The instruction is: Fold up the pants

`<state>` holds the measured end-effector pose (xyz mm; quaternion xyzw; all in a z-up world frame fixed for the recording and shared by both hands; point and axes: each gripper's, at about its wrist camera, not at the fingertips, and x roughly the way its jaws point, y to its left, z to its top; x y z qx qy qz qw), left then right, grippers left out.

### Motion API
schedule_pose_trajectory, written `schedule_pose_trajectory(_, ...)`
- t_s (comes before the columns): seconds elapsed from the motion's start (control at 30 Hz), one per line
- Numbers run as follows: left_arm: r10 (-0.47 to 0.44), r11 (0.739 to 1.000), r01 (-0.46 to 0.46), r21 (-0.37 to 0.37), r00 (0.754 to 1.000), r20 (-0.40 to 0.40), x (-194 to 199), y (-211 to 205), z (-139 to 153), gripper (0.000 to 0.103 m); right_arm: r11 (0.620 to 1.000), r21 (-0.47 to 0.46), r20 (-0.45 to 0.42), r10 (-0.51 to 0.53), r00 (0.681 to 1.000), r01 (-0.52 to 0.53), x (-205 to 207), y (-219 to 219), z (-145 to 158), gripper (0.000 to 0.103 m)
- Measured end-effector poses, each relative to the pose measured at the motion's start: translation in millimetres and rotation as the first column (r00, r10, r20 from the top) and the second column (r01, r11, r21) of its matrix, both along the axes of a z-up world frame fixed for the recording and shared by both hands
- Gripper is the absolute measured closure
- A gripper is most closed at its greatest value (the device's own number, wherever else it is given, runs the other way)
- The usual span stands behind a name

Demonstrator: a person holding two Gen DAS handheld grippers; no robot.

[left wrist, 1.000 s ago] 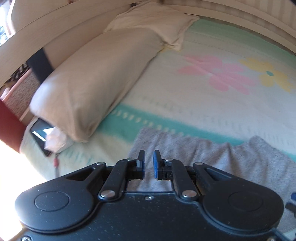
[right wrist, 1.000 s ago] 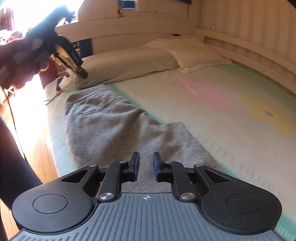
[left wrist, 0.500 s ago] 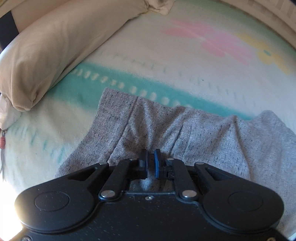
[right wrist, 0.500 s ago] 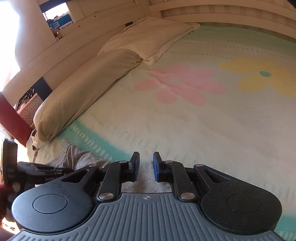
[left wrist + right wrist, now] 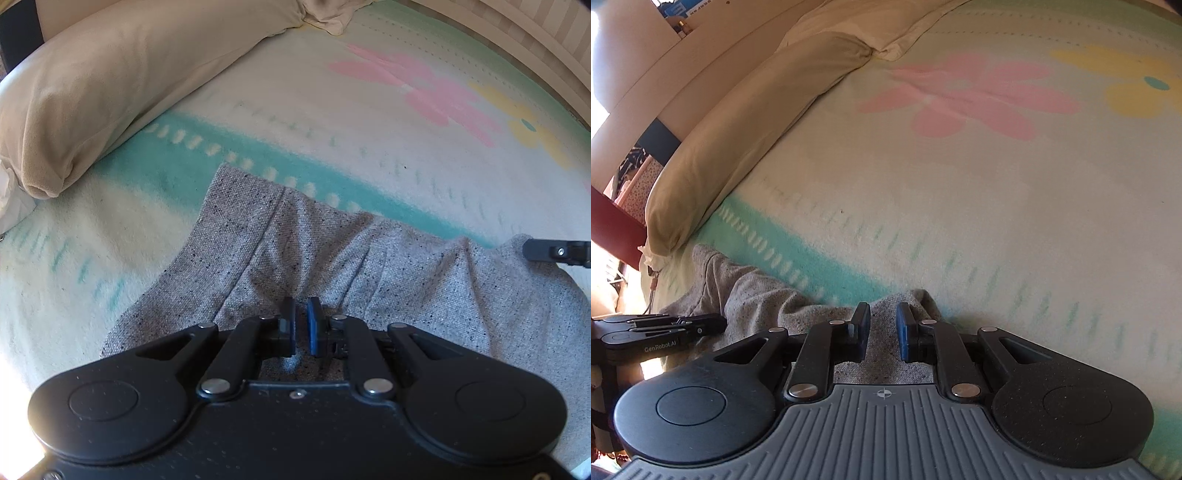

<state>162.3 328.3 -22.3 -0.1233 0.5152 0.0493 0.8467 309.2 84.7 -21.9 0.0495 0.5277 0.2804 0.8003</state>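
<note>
Grey speckled pants [image 5: 332, 258] lie rumpled on the bed near its front edge; they also show in the right wrist view [image 5: 757, 299]. My left gripper [image 5: 301, 325] sits low over the waist end, its jaws nearly closed with a thin gap and no cloth seen between them. My right gripper [image 5: 882, 325] is open, low over a raised fold of the pants at their far edge. The right gripper's fingertip [image 5: 554, 253] shows at the right of the left wrist view. The left gripper [image 5: 665, 328] shows at the left of the right wrist view.
The bed blanket [image 5: 369, 129] is cream with a teal band and pink and yellow flowers. A long beige pillow [image 5: 110, 92] lies at the left along the headboard, with a second pillow [image 5: 857, 22] behind it. A wooden bed frame [image 5: 683, 66] borders the far side.
Both grippers have come down close to the pants. The left gripper moved from above the bed's edge onto the waist end. The right one swung toward the far edge and stayed open.
</note>
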Motion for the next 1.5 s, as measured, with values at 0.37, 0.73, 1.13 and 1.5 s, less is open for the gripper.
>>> schedule_pose_trajectory(0.37, -0.009, 1.0, 0.009, -0.009, 1.0, 0.005, -1, 1, -1, 0.085, 0.998, -0.018, 0.054, -0.058, 0.997, 0.059, 14, -10, 5, 0.075)
schedule_pose_trajectory(0.73, -0.004, 1.0, 0.004, -0.023, 1.0, 0.011, -1, 2, -1, 0.086, 1.0, -0.014, 0.069, -0.008, 0.998, 0.009, 0, 4, 2, 0.1)
schedule_pose_trajectory(1.13, 0.016, 1.0, -0.016, -0.026, 1.0, 0.002, 3, 1, 7, 0.089, 0.986, 0.131, 0.075, -0.117, 0.99, 0.107, 13, -44, 9, 0.095)
schedule_pose_trajectory(1.5, -0.09, 0.993, 0.09, 0.071, 0.996, -0.004, 44, -77, 89, 0.08, 0.999, 0.005, 0.28, 0.037, 0.959, -0.04, -39, -119, 36, 0.08)
